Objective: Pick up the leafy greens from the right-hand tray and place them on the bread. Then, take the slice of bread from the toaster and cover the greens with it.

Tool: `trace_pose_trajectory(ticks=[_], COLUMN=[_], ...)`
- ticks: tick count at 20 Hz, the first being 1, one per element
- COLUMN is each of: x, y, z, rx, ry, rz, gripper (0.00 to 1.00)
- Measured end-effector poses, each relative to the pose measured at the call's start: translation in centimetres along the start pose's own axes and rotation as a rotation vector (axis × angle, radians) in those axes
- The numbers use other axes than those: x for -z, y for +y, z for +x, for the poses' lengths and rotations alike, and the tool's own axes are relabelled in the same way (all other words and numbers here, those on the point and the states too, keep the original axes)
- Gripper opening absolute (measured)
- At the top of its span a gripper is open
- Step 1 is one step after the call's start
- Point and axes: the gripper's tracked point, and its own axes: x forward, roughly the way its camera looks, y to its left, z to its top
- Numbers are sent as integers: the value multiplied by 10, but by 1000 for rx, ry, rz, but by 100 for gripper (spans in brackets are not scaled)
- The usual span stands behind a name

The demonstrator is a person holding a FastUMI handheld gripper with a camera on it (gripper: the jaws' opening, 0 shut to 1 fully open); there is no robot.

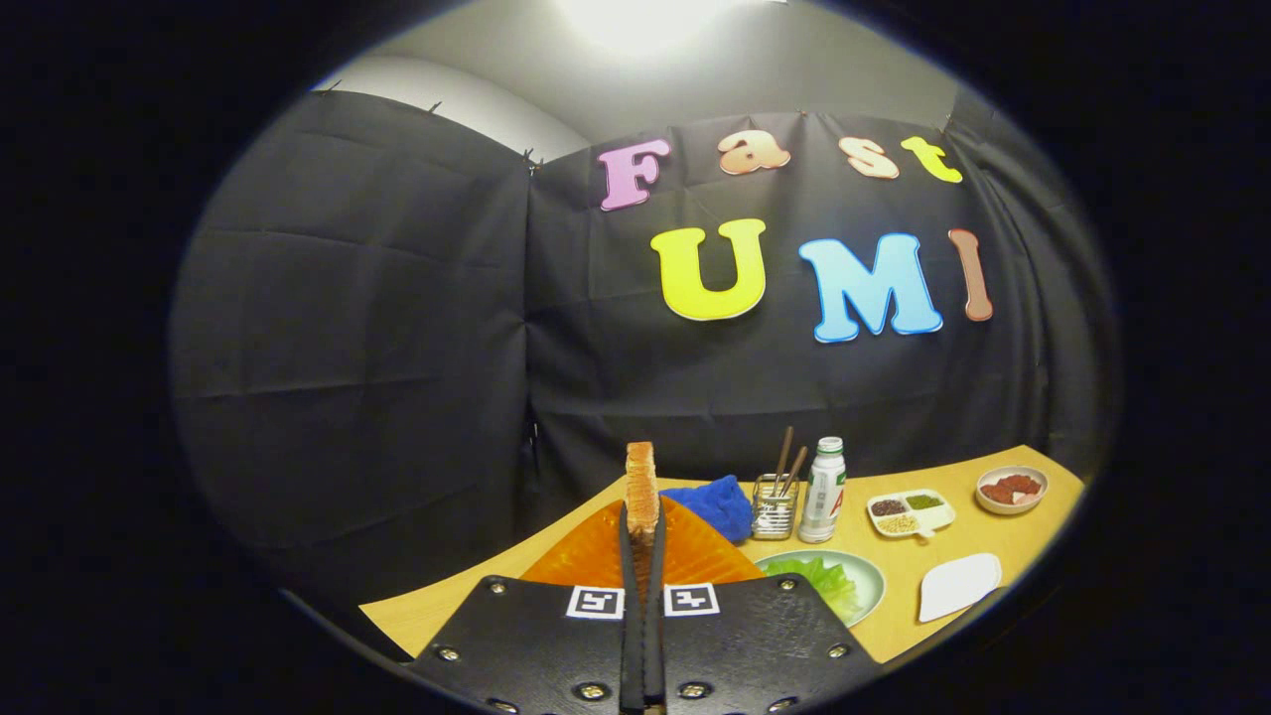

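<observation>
The toasted, golden-brown slice of bread [641, 489] stands edgewise at lower centre, pinched between our nearly closed gripper [642, 531], so we keep it steady above the green leafy lettuce [816, 576] on its pale green plate [872, 584].

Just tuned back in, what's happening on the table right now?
The gripper is shut on a slice of bread, holding it upright on edge above an orange toaster. To its right, leafy greens lie on a pale green plate, not yet covered. Beyond the plate stand a white bottle, a chopstick holder and a blue cloth.
</observation>
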Motion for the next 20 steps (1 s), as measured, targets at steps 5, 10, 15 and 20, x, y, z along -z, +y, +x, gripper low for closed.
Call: trace_pose_trajectory(ticks=[5,10,15,20], x=[-6,7,28,58], y=[-42,-92,-123,-140], z=[-6,-12,-8,5], rx=[25,92,101,90], ry=[25,41,50,84], rz=[16,2,-15,-37], gripper=[1,1,1,1])
